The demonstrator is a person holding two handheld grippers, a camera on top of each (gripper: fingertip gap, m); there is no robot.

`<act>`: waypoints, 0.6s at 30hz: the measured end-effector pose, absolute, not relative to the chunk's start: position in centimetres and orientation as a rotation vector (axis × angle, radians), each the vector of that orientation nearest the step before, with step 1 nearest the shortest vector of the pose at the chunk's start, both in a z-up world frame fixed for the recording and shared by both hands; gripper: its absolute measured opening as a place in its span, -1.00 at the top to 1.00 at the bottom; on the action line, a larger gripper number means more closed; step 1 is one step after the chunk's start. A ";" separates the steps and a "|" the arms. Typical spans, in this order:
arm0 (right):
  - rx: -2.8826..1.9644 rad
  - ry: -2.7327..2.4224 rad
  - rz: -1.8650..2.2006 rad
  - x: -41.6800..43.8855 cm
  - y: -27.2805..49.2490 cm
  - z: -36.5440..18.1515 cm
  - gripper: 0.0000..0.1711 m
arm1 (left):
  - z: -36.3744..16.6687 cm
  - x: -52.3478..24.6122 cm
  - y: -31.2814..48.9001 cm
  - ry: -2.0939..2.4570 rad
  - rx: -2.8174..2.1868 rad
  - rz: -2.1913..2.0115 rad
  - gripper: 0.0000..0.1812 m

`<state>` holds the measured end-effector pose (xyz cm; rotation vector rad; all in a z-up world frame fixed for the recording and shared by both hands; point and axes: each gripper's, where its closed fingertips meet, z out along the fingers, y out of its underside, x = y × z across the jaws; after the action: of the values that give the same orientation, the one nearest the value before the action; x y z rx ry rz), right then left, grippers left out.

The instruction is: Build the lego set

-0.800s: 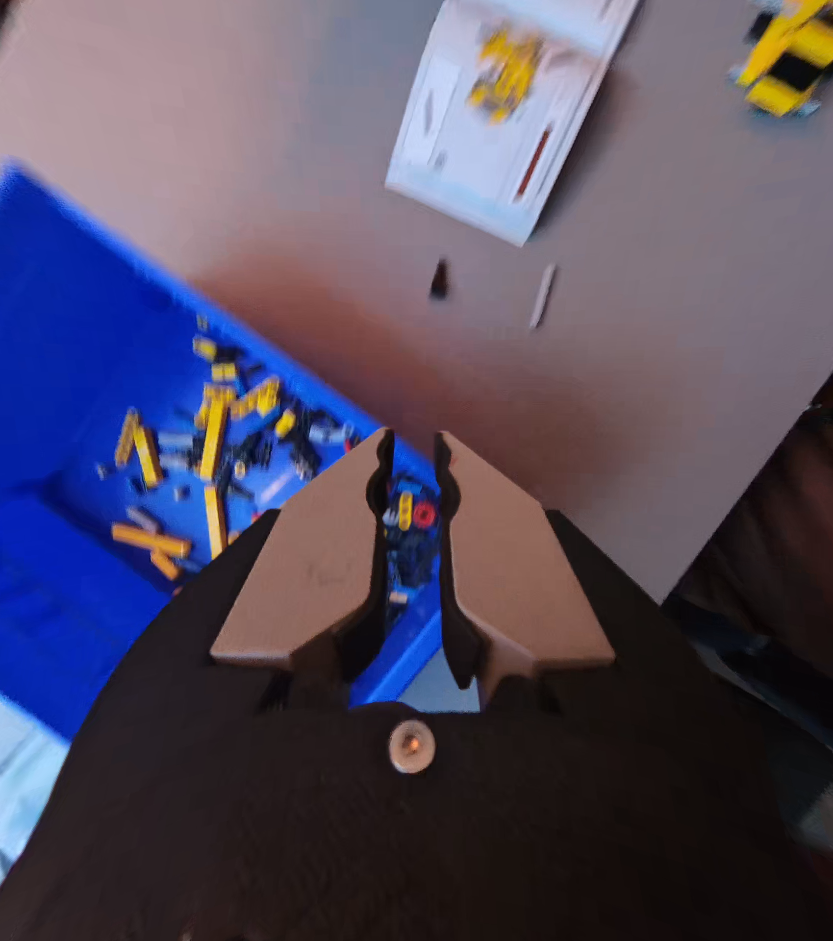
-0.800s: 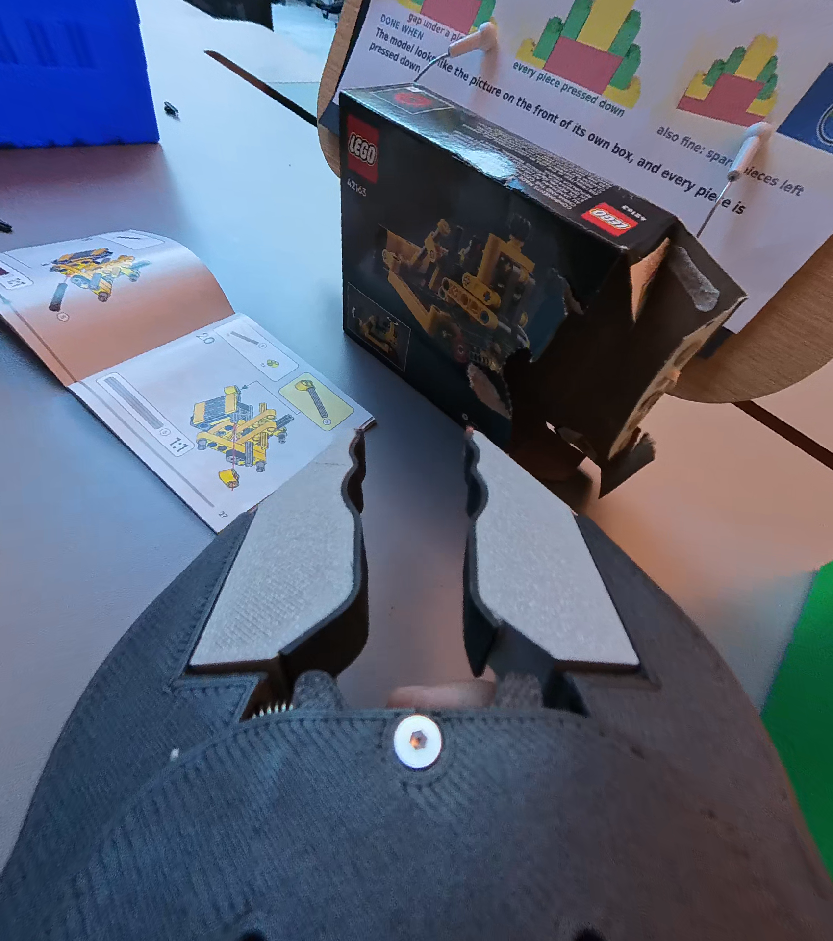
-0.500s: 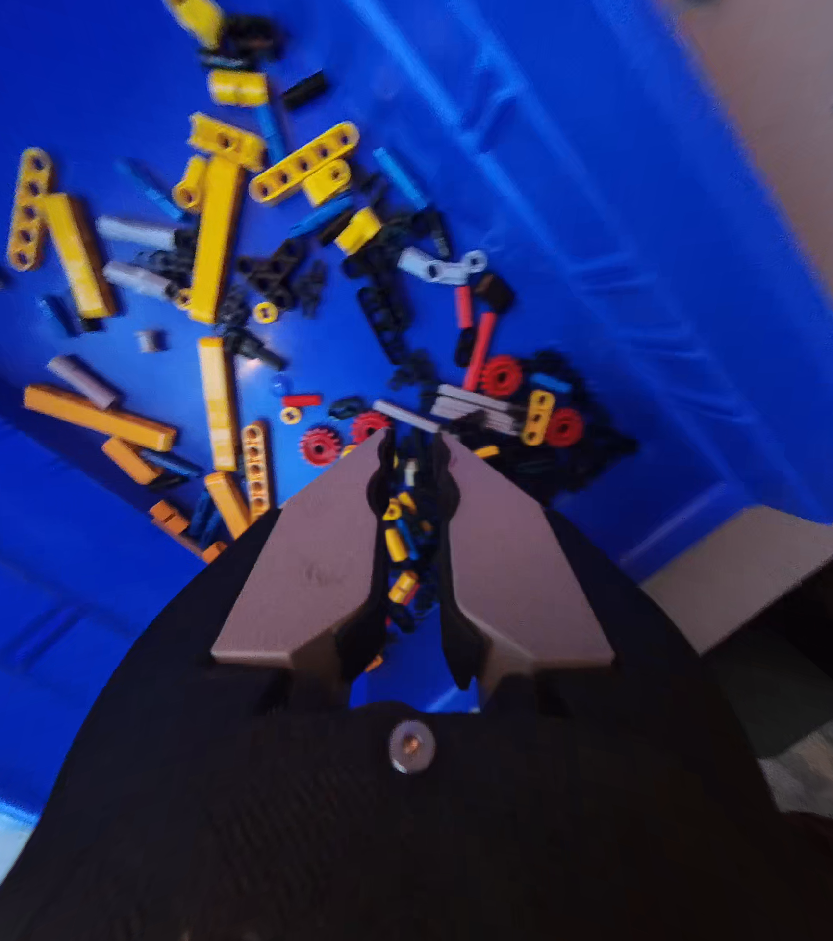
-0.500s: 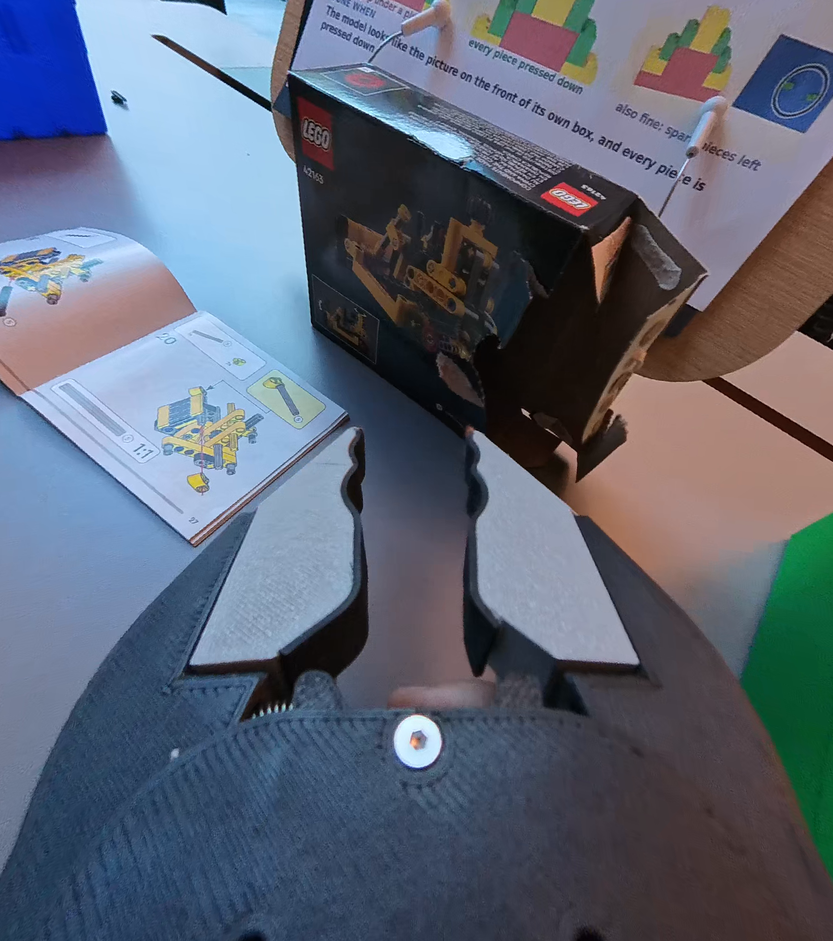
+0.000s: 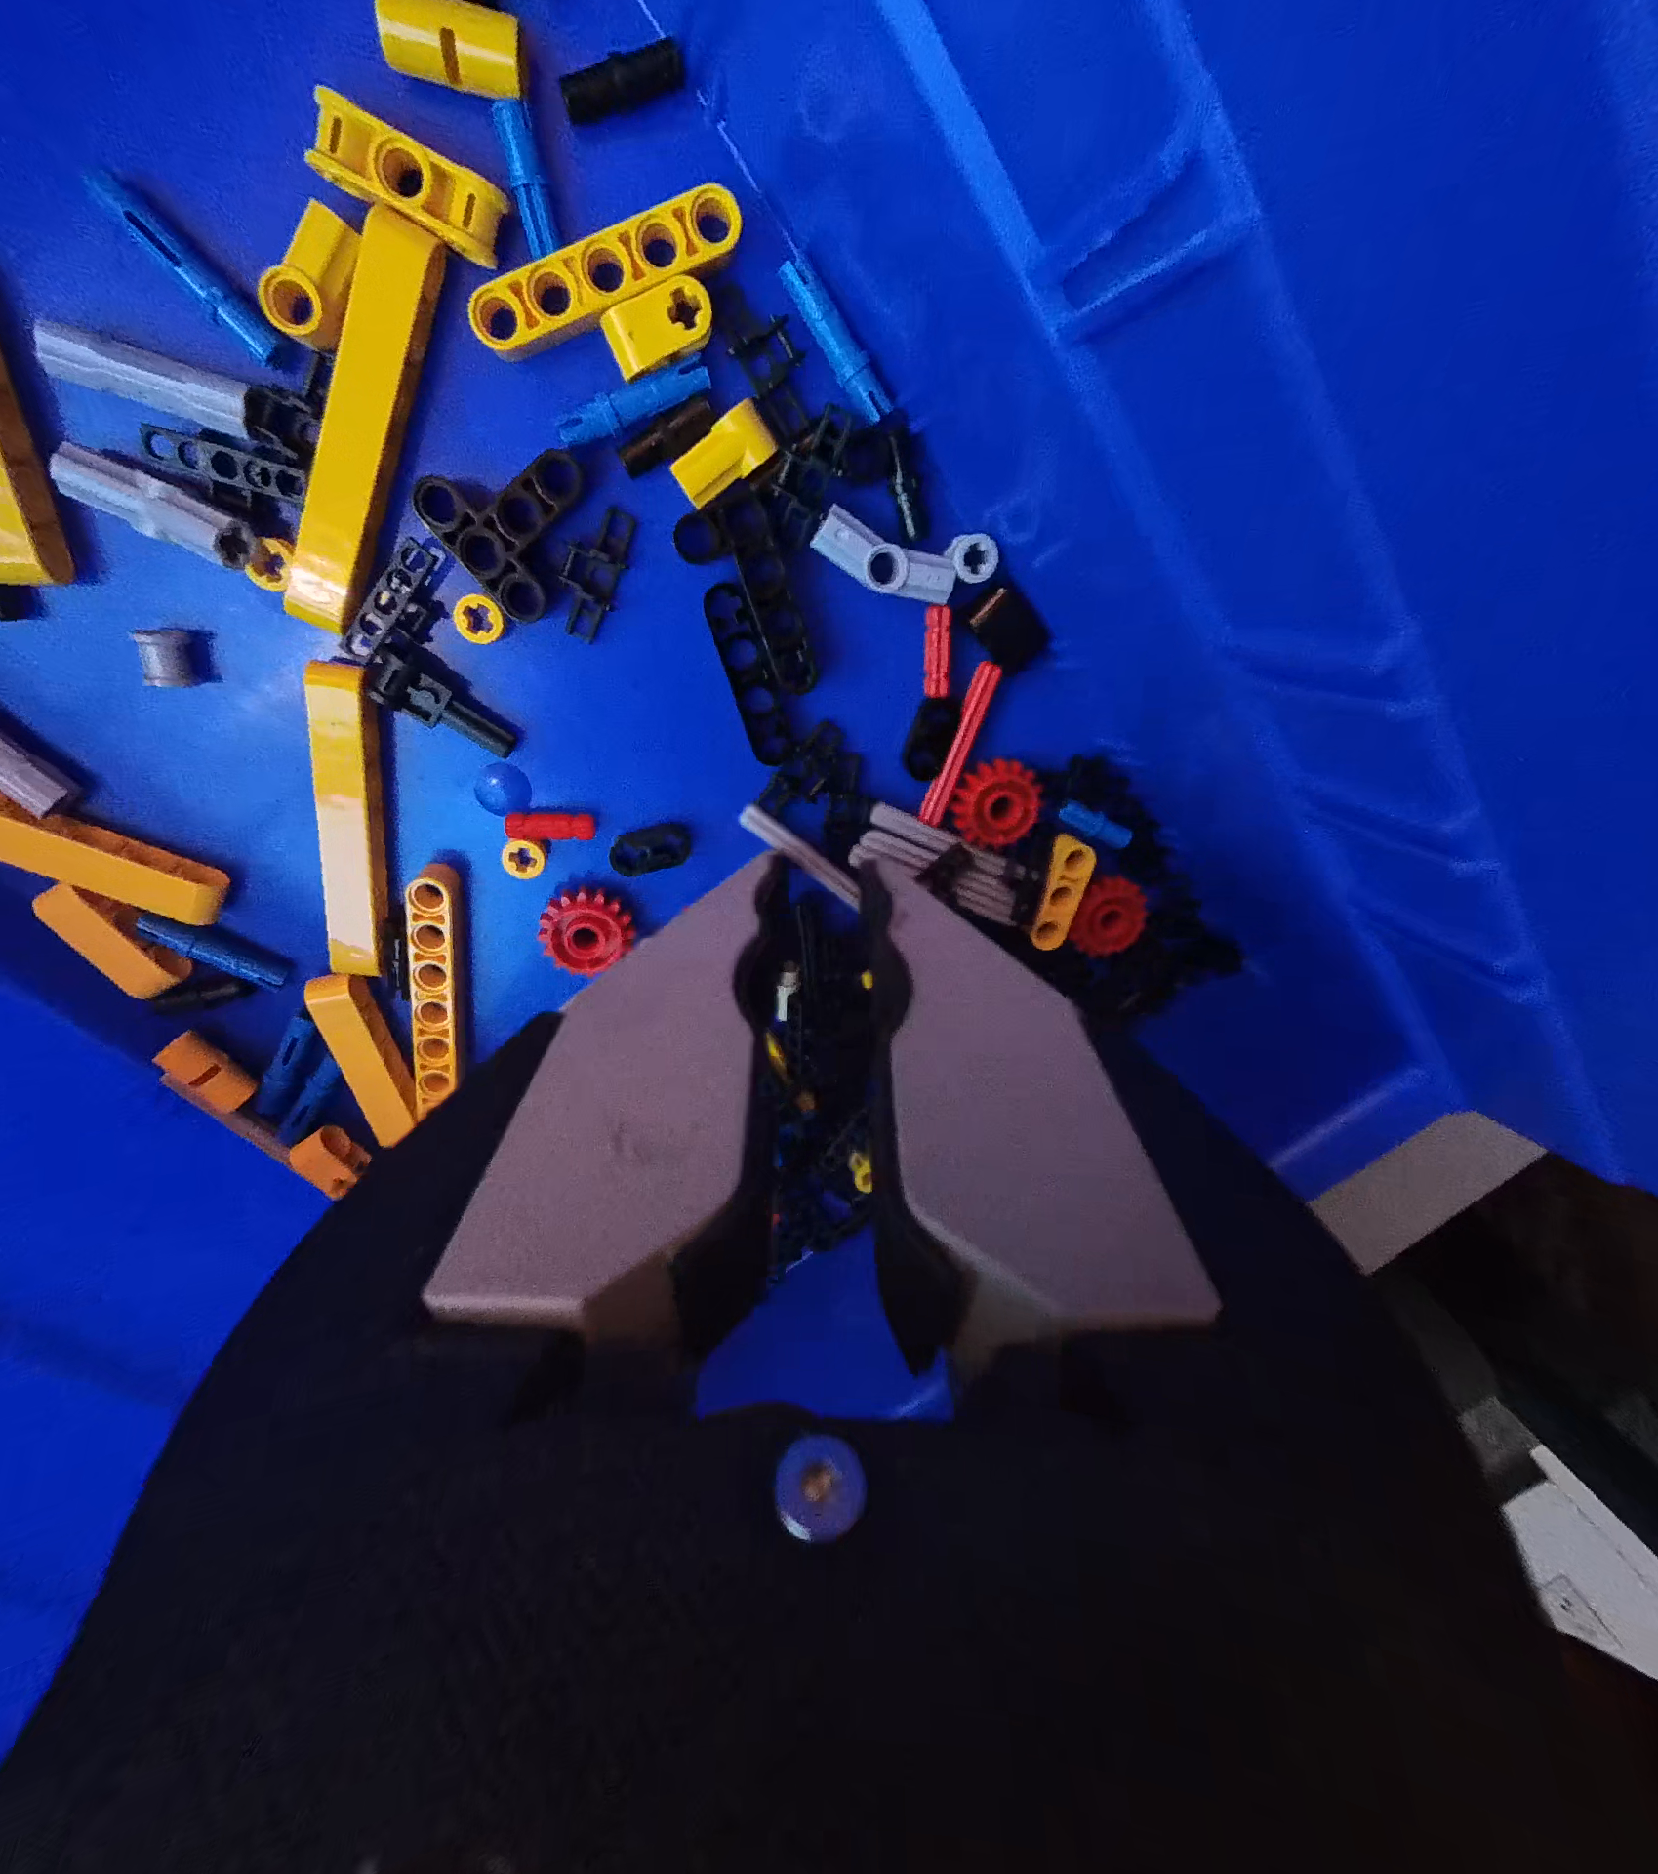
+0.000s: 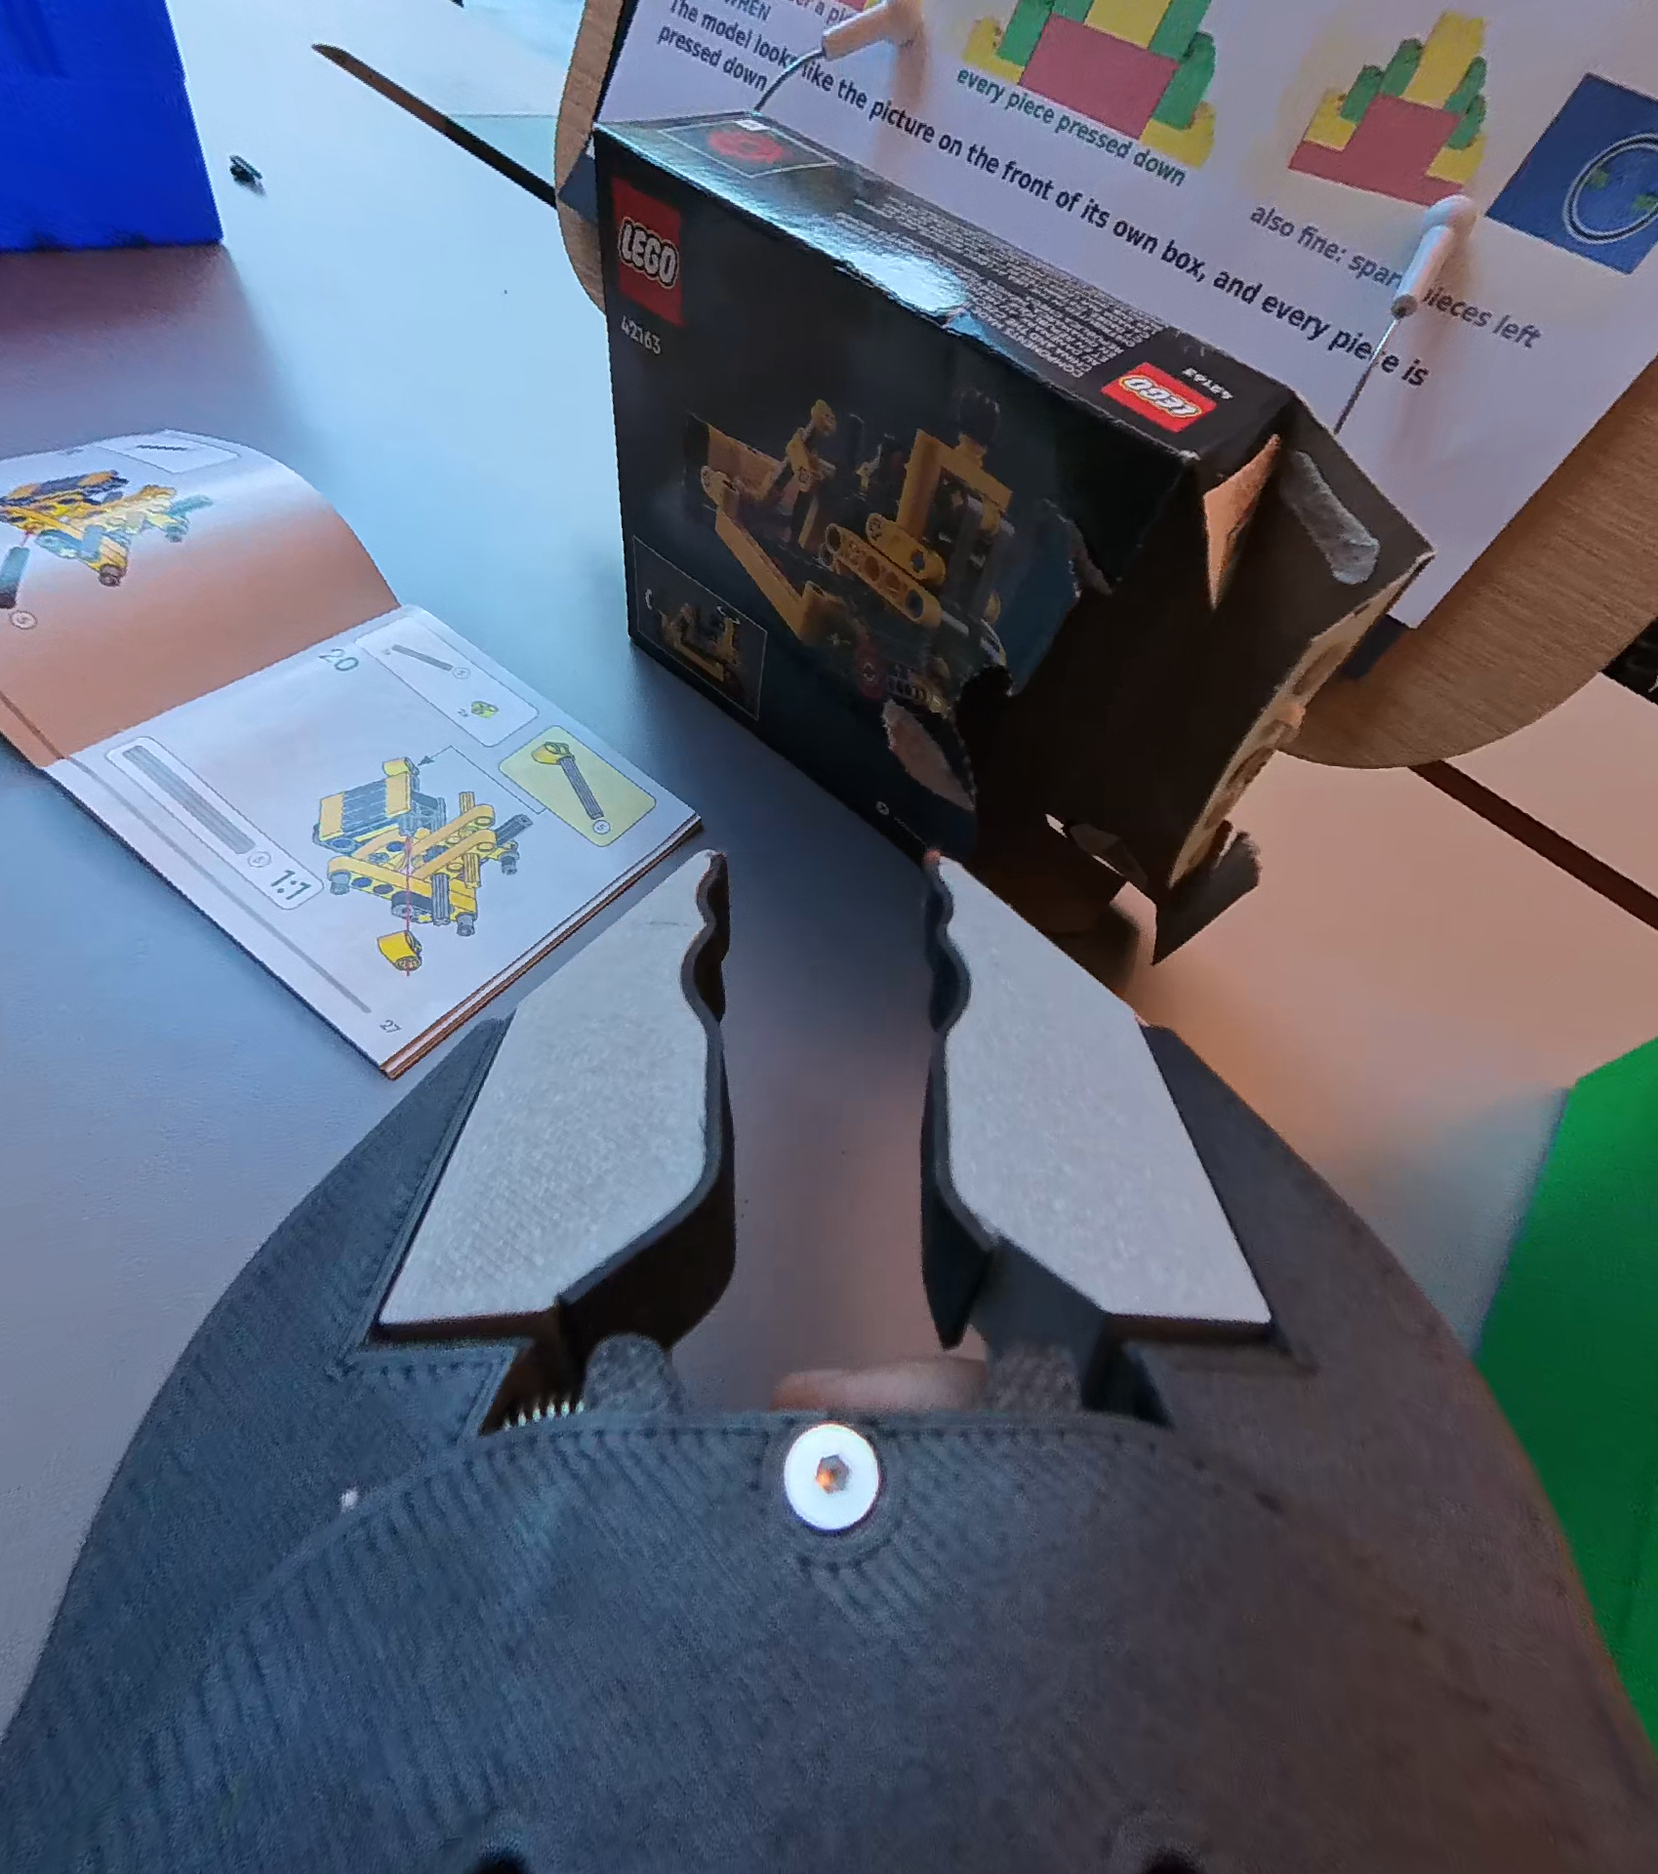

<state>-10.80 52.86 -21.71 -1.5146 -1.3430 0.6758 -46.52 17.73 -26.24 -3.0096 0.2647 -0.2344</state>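
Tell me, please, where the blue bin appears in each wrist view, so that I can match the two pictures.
Left wrist view: the blue bin fills most of the frame, seen from inside, with loose parts on its floor beneath the left gripper.
Right wrist view: only a corner of its outer wall shows, at top left, on the table.
Shared landmark: the bin itself; nothing else clearly appears in both.

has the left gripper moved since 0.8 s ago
Yes. The left gripper has gone from above the grey table beside the blue bin down into it, over the loose pieces.
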 end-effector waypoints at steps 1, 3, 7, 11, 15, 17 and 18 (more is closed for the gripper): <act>-1.512 -1.345 0.677 -10.8 52.8 -21.7 0.59 | -26.3 -46.6 17.8 0.267 -3.007 -0.233 0.96; -1.506 -1.348 0.678 -10.8 52.7 -21.7 0.60 | -26.4 -46.7 17.7 0.274 -3.005 -0.220 0.96; -1.502 -1.353 0.685 -10.8 52.6 -21.6 0.60 | -26.0 -47.3 18.1 0.300 -2.965 -0.147 1.00; -1.502 -1.357 0.686 -10.8 52.5 -21.7 0.60 | -22.3 -47.3 19.5 0.306 -2.847 -0.067 1.00; -1.502 -1.359 0.689 -10.9 52.5 -21.7 0.60 | -20.6 -46.5 19.8 0.348 -2.823 -0.059 1.00; -1.501 -1.362 0.693 -10.9 52.4 -21.7 0.60 | -21.7 -46.3 19.4 0.336 -2.870 -0.098 1.00; -1.499 -1.363 0.693 -10.9 52.4 -21.7 0.60 | -22.4 -46.4 19.2 0.333 -2.893 -0.108 1.00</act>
<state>-10.87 52.37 -21.67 -1.4995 -1.3632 0.6928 -46.39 19.15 -22.44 -2.8933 0.3334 -0.1084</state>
